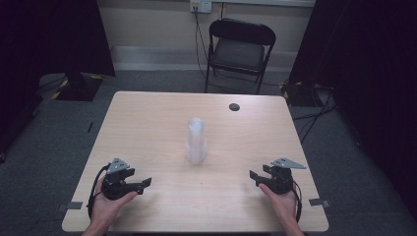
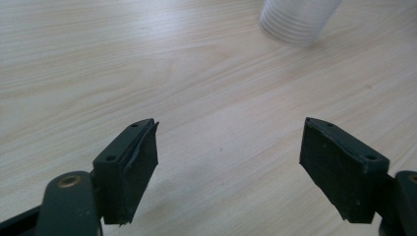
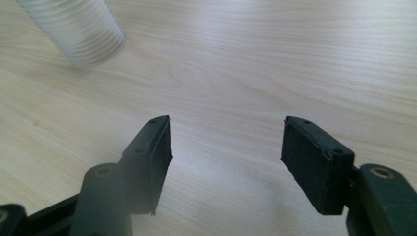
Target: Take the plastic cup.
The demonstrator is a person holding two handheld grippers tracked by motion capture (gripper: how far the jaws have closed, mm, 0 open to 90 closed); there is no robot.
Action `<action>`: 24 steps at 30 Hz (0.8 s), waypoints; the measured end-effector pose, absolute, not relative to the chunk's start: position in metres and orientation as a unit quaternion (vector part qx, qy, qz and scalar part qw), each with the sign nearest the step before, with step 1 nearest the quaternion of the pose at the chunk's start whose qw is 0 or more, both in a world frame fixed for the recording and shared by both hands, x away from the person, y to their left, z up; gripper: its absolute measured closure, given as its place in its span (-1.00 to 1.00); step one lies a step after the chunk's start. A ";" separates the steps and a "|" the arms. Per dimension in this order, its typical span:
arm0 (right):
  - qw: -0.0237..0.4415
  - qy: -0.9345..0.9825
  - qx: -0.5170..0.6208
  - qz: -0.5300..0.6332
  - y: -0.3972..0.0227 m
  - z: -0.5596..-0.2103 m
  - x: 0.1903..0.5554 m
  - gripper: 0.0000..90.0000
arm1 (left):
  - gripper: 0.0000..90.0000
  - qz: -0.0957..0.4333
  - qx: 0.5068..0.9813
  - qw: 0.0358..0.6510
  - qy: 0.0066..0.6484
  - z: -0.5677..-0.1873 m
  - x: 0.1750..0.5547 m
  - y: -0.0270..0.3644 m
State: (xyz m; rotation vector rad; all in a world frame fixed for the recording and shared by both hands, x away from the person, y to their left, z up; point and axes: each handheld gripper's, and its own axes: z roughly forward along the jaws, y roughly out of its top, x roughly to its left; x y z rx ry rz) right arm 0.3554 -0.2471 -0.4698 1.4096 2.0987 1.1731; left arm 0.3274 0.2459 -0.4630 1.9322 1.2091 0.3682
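Your left tongs (image 1: 146,183) rest near the front left corner of the tabletop (image 1: 147,123), held in your left hand (image 1: 109,204), with the jaws pointing toward the middle. In the left gripper view the left tongs (image 2: 228,162) stand released: the two black jaws are spread wide, with bare wood between them and nothing touching the pads.

The stack of clear plastic cups (image 1: 196,141) stands upright about midway between the left and right edges, a little nearer the front edge than the back, and well apart from both tongs. In the left gripper view the stack (image 2: 297,19) shows ahead of the jaws and off to the right; in the right gripper view it (image 3: 78,32) shows ahead and off to the left.

A small dark round spot (image 1: 234,106) lies near the back edge, toward the right corner.

Your right tongs (image 1: 253,176) sit near the front right corner in your right hand (image 1: 282,199), jaws pointing toward the middle. In the right gripper view the right tongs (image 3: 227,157) are also released, with the jaws apart over bare wood and gripping nothing.
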 end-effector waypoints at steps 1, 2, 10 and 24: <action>0.174 0.741 0.497 0.417 -0.247 -0.470 0.355 -0.20 | -0.51 0.144 0.765 0.406 0.479 -0.463 0.328 0.246; 0.172 0.740 0.496 0.419 -0.247 -0.469 0.355 -0.17 | -0.51 0.143 0.766 0.406 0.478 -0.463 0.328 0.246; 0.173 0.747 0.481 0.425 -0.240 -0.467 0.353 -0.20 | -0.51 0.142 0.772 0.400 0.472 -0.464 0.331 0.241; 0.170 0.760 0.433 0.454 -0.220 -0.450 0.344 -0.21 | -0.48 0.147 0.780 0.402 0.456 -0.462 0.326 0.236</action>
